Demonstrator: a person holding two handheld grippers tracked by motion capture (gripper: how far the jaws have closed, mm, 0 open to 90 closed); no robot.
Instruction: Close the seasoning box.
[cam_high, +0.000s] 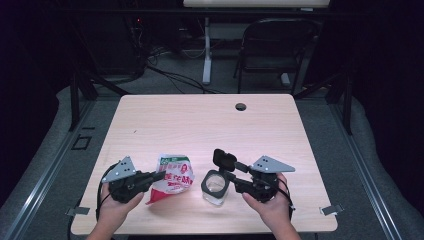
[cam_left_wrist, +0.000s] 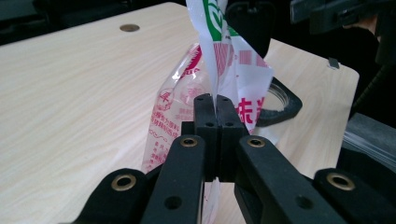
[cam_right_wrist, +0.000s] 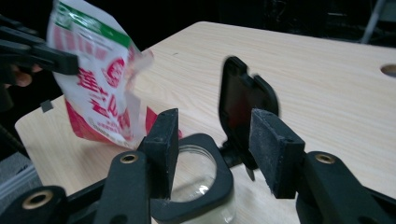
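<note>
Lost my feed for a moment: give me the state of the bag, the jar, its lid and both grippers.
Bag: pinched at its edge, tilted beside the jar, lower end on the table.
Jar: upright, mouth uncovered.
Lid: flipped up, hinged at the jar's rim.
Left gripper: shut on the bag.
Right gripper: open above the jar, holding nothing.
</note>
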